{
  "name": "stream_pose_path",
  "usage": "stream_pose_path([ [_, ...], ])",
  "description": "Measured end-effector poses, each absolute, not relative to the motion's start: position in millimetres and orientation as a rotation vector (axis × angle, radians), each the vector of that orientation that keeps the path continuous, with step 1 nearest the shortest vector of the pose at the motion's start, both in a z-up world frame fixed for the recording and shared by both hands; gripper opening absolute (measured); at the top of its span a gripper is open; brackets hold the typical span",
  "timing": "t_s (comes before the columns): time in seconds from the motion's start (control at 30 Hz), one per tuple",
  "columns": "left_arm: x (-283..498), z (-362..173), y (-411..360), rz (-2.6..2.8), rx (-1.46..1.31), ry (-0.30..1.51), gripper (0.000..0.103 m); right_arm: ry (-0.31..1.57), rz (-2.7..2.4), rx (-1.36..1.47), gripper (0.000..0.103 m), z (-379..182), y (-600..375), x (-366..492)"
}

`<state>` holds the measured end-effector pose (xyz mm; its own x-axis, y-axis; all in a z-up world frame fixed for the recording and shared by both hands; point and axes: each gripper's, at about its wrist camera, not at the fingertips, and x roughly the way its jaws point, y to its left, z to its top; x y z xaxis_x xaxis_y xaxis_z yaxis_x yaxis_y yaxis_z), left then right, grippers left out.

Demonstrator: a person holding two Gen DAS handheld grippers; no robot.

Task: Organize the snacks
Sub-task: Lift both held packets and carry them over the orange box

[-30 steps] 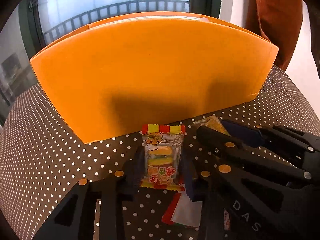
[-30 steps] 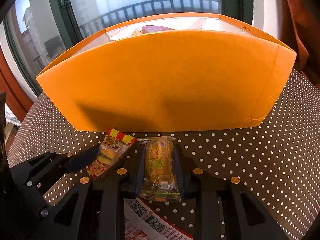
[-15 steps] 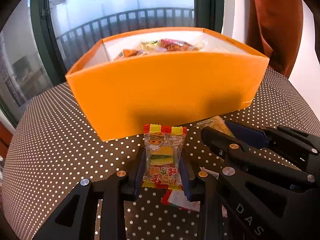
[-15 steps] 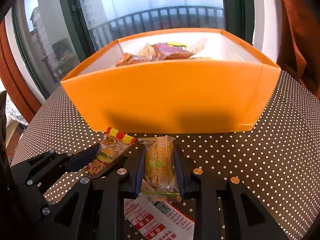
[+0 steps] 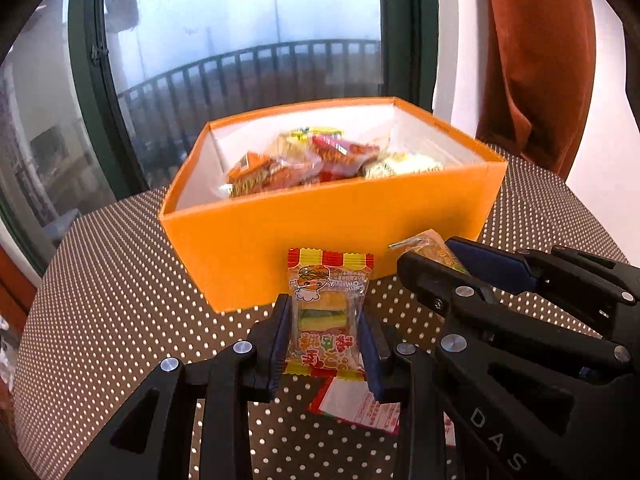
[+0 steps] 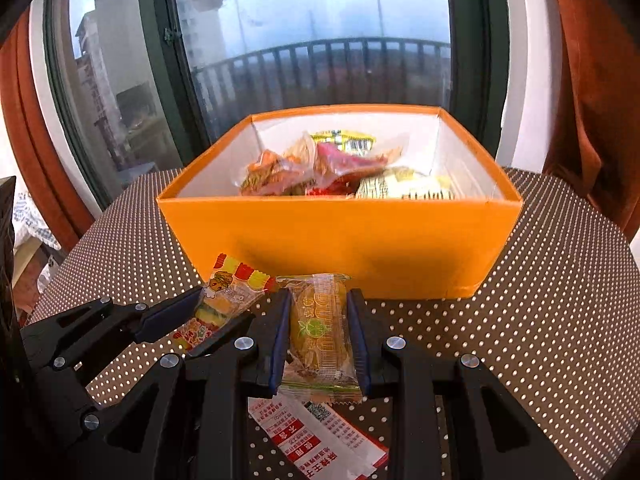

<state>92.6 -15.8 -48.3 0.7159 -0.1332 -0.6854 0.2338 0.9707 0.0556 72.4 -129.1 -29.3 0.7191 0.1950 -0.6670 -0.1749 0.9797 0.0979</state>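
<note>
Both my tongs pinch snacks near the box

My left gripper [image 5: 325,336] clamps a burger candy [image 5: 326,312]; my right gripper [image 6: 319,332] clamps a yellow cake pack [image 6: 318,326]. Both hang side by side above the dotted table [image 6: 540,320], nearer than the orange box [image 6: 340,240].

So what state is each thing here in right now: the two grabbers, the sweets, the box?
Left gripper: shut on the burger gummy packet, held off the table.
Right gripper: shut on the yellow snack packet, also lifted.
Orange box: open, no lid on it, partly filled with wrapped snacks.
Red-and-white packet: lying flat on the dotted tablecloth.
</note>
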Motion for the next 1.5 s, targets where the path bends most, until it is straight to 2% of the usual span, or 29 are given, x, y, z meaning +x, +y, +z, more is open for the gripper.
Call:
stream_pose_path([
  [1.0,120,77,-16,-0.186,0.125,0.487,0.032,0.436,0.266,-0.024,0.031,104,-119,96],
  [1.23,142,90,-20,-0.162,0.121,0.469,0.032,0.416,0.297,0.018,0.031,111,-130,119],
  [1.5,182,77,-32,-0.123,0.137,0.521,0.032,0.469,0.309,0.086,0.031,97,-146,160],
])
